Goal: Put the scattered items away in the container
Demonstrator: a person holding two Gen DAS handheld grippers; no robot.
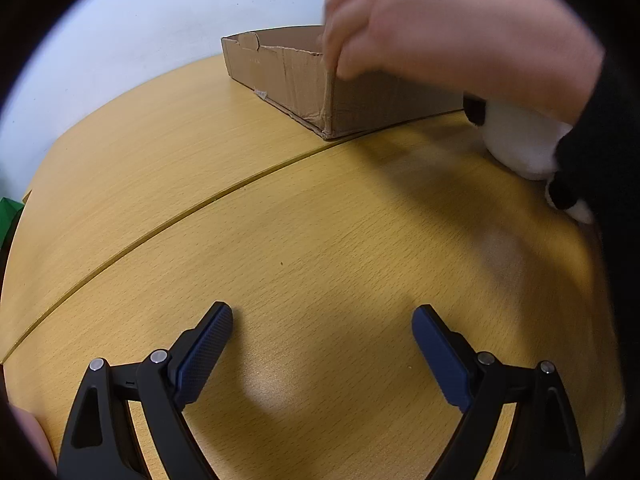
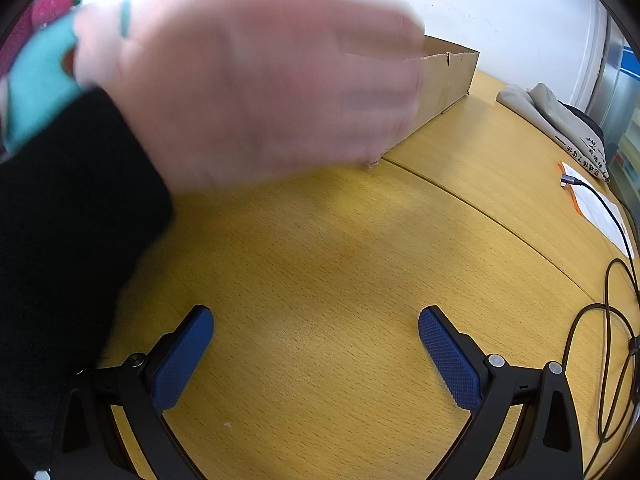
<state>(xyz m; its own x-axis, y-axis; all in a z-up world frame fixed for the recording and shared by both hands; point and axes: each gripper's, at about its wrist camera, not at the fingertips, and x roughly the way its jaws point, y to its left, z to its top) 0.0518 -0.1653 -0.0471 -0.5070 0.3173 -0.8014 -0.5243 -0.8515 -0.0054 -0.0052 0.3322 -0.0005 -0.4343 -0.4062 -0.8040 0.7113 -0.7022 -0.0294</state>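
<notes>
A shallow cardboard box (image 1: 280, 76) sits at the far side of the wooden table, with a person's bare hand (image 1: 440, 32) reaching over its near corner. The same blurred hand (image 2: 260, 80) fills the upper left of the right wrist view and hides most of the box (image 2: 448, 76). A white and black plush toy (image 1: 520, 144) lies right of the box, partly behind the black sleeve. A teal and a red soft item (image 2: 36, 80) show at the far left. My left gripper (image 1: 322, 314) and right gripper (image 2: 316, 318) both hover open over bare wood, nothing between their fingers.
A seam (image 1: 160, 224) splits the wooden tabletop. In the right wrist view a folded grey cloth (image 2: 552, 120), papers with an orange edge (image 2: 596, 208) and a looped black cable (image 2: 612, 320) lie at the right. A white wall stands behind the table.
</notes>
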